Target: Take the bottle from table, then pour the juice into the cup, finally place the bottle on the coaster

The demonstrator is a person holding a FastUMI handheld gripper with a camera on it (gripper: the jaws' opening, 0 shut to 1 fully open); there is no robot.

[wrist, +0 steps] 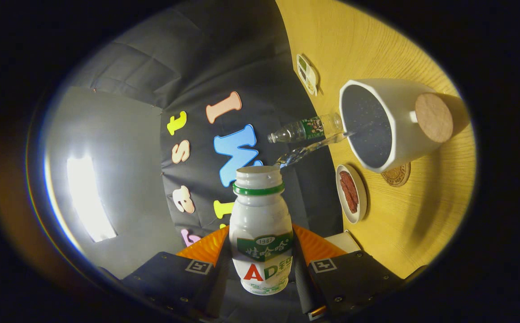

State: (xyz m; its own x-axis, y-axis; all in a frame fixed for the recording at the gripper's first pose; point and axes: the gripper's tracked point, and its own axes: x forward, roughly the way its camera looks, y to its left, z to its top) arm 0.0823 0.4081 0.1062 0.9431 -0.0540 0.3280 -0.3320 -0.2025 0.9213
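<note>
While the bottle [261, 229] is being gripped between both fingers of the gripper [262, 269], it is being tipped toward the cup [392, 121] at two o'clock. Juice is at risk of being spilled short of the rim, since the mouth is being kept well apart from it.

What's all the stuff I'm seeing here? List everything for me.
Bottle: one, white with green neck band, between the fingers.
Cup: one, white with dark inside, on the table beyond the bottle.
Coaster: one, brown, partly under the cup.
Small dish: one, white holding something reddish, beside the coaster.
Clear bottle: one, green label, by the cup's rim.
Table: one, yellow wood.
Gripper: one, both fingers pressing the white bottle.
</note>
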